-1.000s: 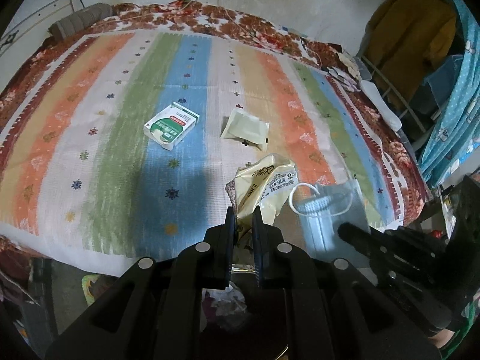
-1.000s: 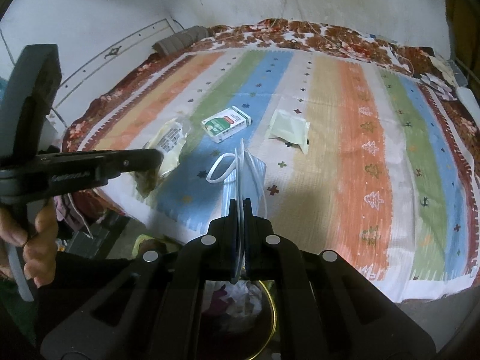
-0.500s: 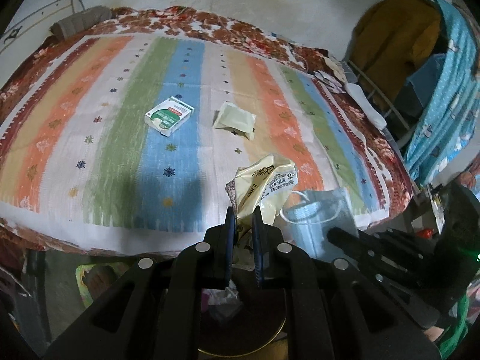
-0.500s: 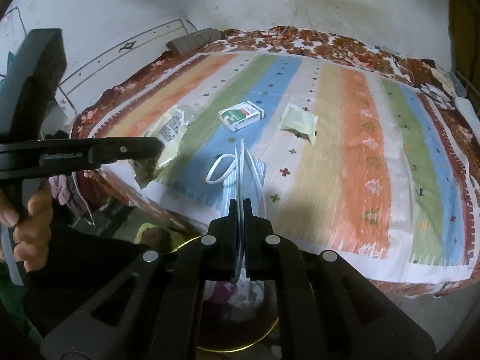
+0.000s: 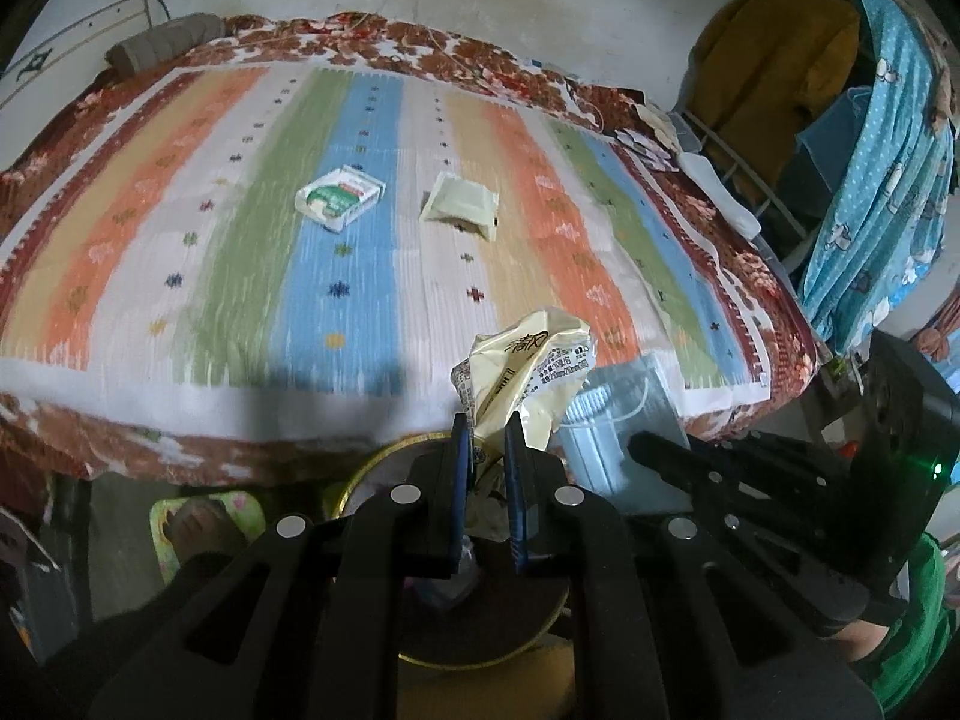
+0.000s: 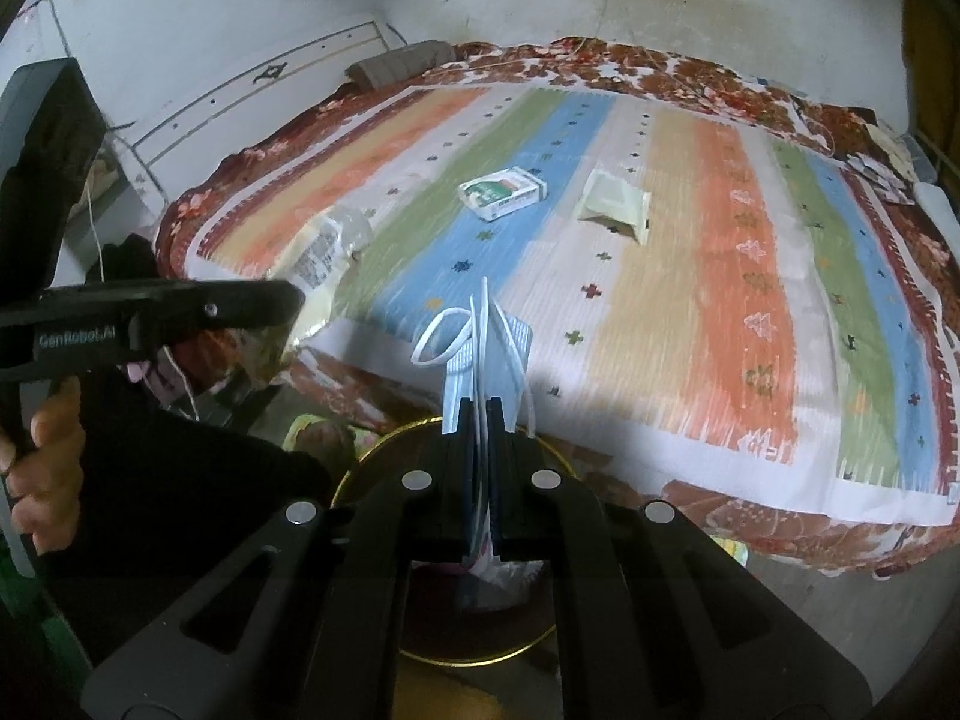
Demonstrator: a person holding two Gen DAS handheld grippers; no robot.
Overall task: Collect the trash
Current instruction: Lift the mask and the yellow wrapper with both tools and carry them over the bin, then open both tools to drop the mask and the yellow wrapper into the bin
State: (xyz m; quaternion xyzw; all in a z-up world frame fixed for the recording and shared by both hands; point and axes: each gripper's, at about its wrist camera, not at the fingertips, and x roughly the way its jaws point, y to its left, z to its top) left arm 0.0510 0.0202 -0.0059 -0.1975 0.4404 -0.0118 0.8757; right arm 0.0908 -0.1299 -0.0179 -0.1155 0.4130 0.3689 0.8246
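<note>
Left tongs of mine are clenched on a crumpled pale yellow wrapper, standing up at lower centre. Right tongs grip a blue face mask edge-on, above a gold-rimmed bin.

A bedspread striped orange, green, blue and cream with a brown floral border carries a green-and-white box and pale yellow packet, near a light-blue mask, cream printed wrapper and gold-rimmed bin.
</note>
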